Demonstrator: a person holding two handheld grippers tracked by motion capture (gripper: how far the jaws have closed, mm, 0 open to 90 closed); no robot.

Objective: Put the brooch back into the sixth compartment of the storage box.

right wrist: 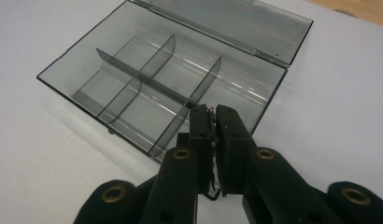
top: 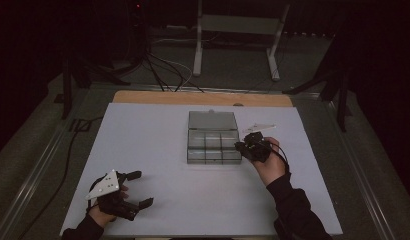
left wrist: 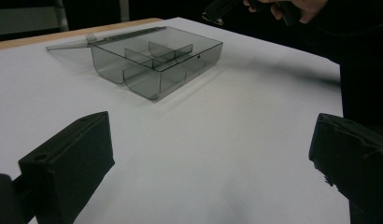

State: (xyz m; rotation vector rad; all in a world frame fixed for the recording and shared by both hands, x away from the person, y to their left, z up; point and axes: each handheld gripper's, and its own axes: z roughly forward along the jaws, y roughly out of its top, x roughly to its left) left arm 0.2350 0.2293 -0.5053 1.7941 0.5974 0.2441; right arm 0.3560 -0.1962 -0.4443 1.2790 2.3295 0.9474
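A clear grey compartment box [top: 213, 144] lies on the white sheet [top: 153, 150], its lid [top: 212, 120] folded flat behind it. Its compartments [right wrist: 133, 88] hold nothing I can see. My right gripper [top: 240, 146] hovers at the box's front right corner. In the right gripper view its jaws [right wrist: 212, 111] are shut on a small thin metal piece [right wrist: 211, 140], too small to identify. My left gripper [top: 144, 188] rests near the front left of the sheet. It is open with nothing between its fingers [left wrist: 73, 158] and points towards the box [left wrist: 157, 60].
A wooden table edge [top: 203, 97] shows behind the sheet. Beyond it a light metal stand [top: 238, 25] and cables [top: 163, 70] are on the floor. Metal rails [top: 38, 170] run along both sides of the table.
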